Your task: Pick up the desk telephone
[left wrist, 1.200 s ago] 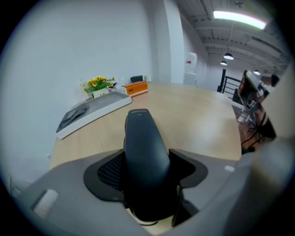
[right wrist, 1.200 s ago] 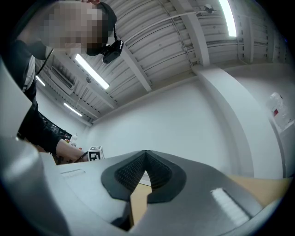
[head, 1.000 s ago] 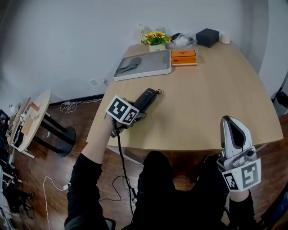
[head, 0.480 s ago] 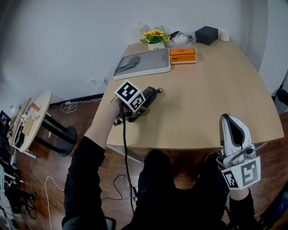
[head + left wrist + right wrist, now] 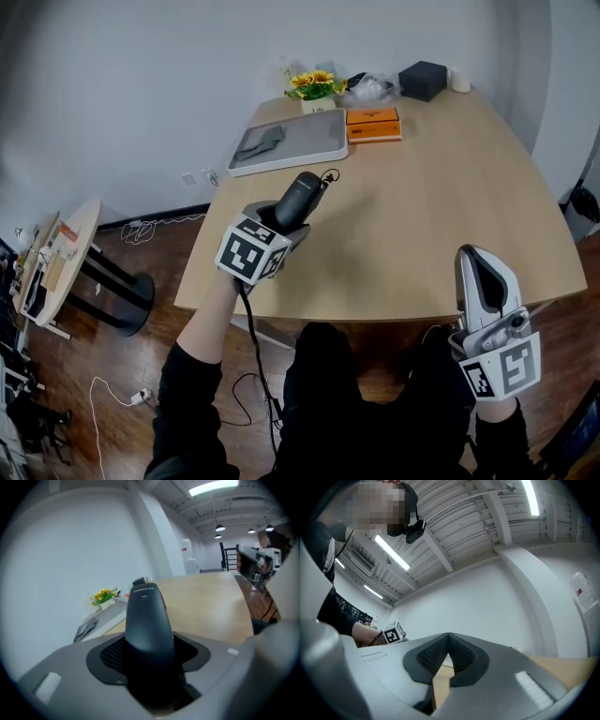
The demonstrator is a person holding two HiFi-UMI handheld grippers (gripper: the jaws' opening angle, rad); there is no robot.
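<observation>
Our left gripper is clamped on the desk telephone; we should raise it slowly with a firm grip. Our right gripper is closed, holding nothing.

Seen from my remote station: the telephone handset is lost from its middle down between the pads of my left gripper, and the print near its tip is too blurred to read. Below that gripper the cord fades into dark clothing. Far beyond its jaws, the small clutter beside the flowers is too small to name
</observation>
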